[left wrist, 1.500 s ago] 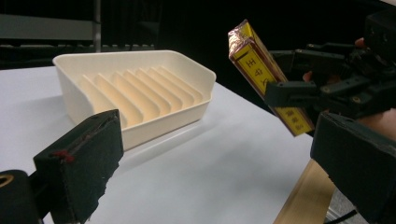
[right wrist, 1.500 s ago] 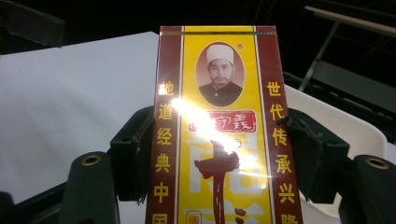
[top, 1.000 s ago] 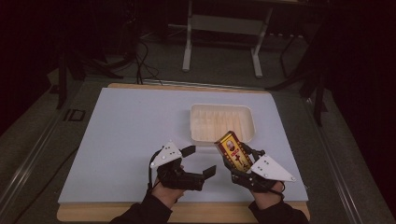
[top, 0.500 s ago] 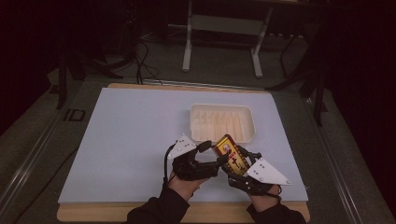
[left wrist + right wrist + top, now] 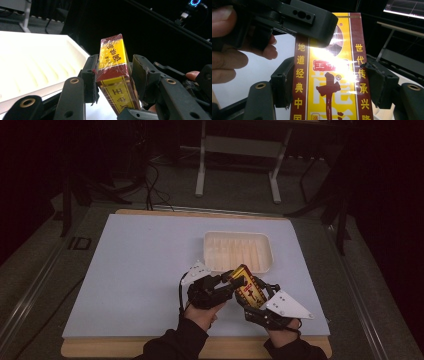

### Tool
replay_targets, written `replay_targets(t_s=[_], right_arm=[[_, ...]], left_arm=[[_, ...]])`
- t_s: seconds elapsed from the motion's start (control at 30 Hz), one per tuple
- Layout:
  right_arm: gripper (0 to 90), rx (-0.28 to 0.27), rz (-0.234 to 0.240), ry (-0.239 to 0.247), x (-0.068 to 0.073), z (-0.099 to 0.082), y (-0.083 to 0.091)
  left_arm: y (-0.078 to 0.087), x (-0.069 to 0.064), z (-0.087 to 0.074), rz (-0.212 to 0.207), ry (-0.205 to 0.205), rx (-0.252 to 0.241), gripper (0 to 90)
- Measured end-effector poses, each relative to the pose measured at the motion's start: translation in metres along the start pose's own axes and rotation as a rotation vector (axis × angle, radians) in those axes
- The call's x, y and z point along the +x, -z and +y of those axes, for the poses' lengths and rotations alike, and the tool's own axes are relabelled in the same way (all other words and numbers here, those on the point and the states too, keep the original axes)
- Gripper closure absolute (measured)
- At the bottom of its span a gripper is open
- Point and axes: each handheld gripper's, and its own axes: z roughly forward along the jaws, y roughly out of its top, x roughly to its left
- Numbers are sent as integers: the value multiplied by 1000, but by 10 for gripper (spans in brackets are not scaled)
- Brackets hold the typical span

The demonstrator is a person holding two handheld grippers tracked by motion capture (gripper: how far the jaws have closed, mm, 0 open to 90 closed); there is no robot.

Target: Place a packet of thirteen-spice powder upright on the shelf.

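A yellow and dark red box (image 5: 248, 288) wrapped in clear film is held upright above the front of the white table (image 5: 140, 265). My right gripper (image 5: 252, 297) is shut on its lower part, a pad on each long edge (image 5: 329, 82). My left gripper (image 5: 235, 279) has come in from the left and is shut on the box's top end (image 5: 113, 67), its jaws pressed against the two broad faces. One left jaw lies across the top of the printed front in the right gripper view. The box's lower end is hidden behind the jaws.
An empty white ribbed tray (image 5: 239, 251) sits on the table just beyond the grippers, also close on the left in the left gripper view (image 5: 30, 62). A metal stand and cables are on the dark floor behind the table.
My left gripper swung right from its own spot on the table to the box and closed on its top end. The right gripper and box stayed nearly in place.
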Motion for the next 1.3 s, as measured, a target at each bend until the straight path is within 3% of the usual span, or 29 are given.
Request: replay_targets(t_s=[0.07,0.1,0.13,0.23,0.27,0.3,0.47,0.57,0.77,1.07,1.3], right_arm=[[320,4,2,-9,0,-1,0],[320,7,7,-17,-1,-2,-1],[320,17,16,-30,-2,-3,-2],[319,18,10,-28,-1,-3,-3],[319,18,10,-28,-1,-3,-3],[319,12,7,-25,-1,-3,-2],[316,0,-2,-24,-1,-1,0],[312,-11,5,-35,-3,-2,1],[300,-32,8,-38,-6,0,3],[198,17,69,-63,-11,-5,-1],[130,49,86,-76,-23,-11,1]], left_arm=[[0,1,0,-13,23,2,645],[0,3,2,-32,65,5,645],[0,3,2,-34,67,5,674],[1,-2,2,-24,7,-3,685],[1,-2,2,-24,7,-3,687],[2,-7,4,-21,-27,-5,687],[1,-11,7,-11,-60,4,691],[0,-16,9,-2,-102,5,692],[-1,-21,14,7,-124,5,692],[0,-27,21,17,-169,1,692],[5,-24,34,37,-201,-39,692]])
